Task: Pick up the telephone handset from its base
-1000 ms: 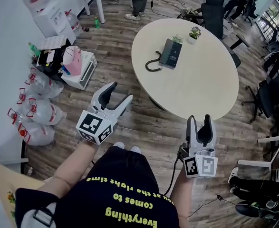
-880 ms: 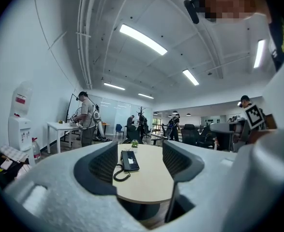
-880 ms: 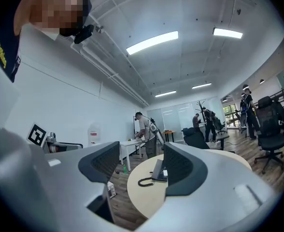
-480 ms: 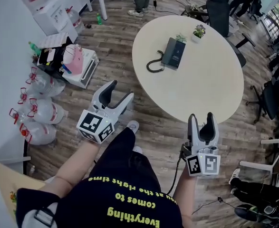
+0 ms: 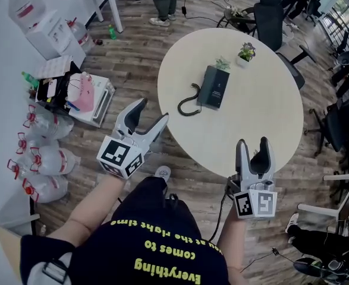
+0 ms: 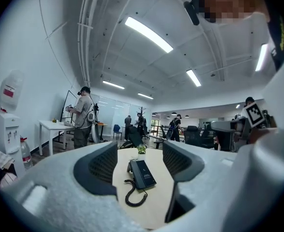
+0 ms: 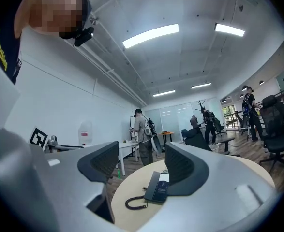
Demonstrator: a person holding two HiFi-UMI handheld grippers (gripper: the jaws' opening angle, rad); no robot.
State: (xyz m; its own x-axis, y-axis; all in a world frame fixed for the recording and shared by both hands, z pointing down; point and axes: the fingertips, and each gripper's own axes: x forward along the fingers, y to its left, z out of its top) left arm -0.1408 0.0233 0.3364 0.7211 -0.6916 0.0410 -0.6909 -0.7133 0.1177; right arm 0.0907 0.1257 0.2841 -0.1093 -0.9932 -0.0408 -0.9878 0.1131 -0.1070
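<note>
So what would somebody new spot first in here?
Probably the big round cream table in the middle of the wooden floor, with a dark telephone and its curly cord lying on it. Next, the white left gripper and white right gripper held out toward the table, both with jaws open and empty.

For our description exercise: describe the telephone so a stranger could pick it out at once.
Find the round pale table. Toward its far side lies the telephone, a dark slab near two potted plants; only it trails a coiled black cord.
</note>
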